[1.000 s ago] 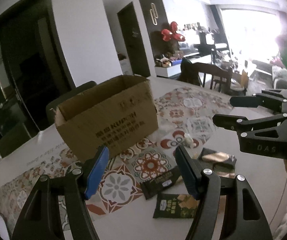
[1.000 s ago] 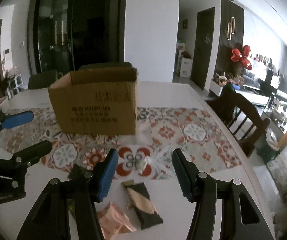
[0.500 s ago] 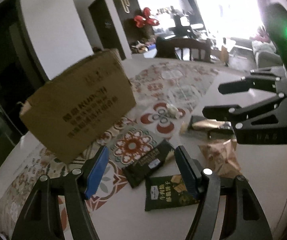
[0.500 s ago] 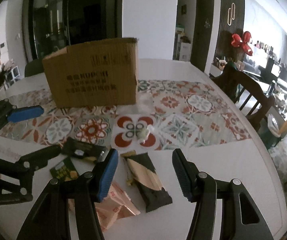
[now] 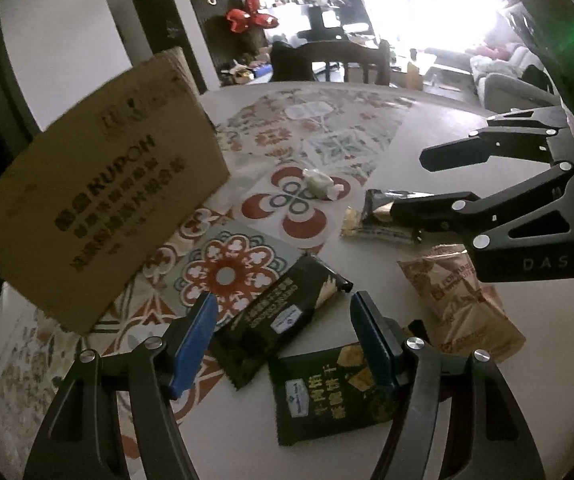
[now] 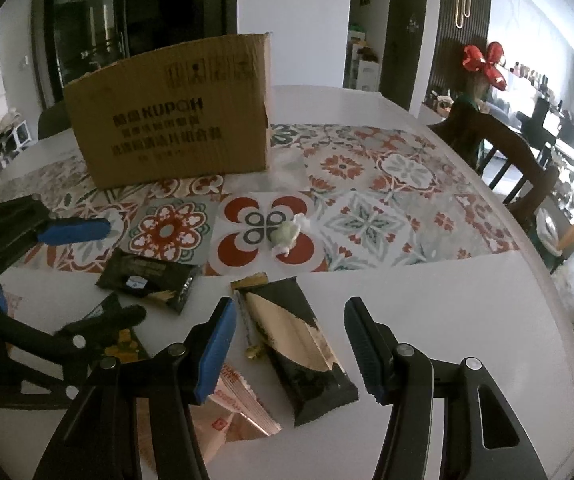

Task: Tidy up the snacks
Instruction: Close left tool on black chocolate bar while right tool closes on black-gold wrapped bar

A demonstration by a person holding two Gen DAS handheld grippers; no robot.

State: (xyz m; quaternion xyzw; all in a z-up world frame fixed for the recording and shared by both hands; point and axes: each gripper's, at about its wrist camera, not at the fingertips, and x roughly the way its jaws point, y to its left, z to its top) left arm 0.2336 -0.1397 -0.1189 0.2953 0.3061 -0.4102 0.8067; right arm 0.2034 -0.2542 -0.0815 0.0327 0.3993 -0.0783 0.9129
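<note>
Both grippers are found lowered since a second ago. The left gripper point(image 5: 283, 336) and right gripper point(image 6: 289, 344) are open, empty, above snack packets point(image 6: 299, 344) lying before the cardboard box point(image 6: 175, 120); picking appears imminent.

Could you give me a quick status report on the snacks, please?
Left tool open over dark packet. Right tool open over black-gold packet. Box unobstructed.

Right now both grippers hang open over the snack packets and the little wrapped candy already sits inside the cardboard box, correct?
Not quite. The candy lies on the patterned mat in front of the box, as the right wrist view shows. Both the left gripper and right gripper are open over the packets.
</note>
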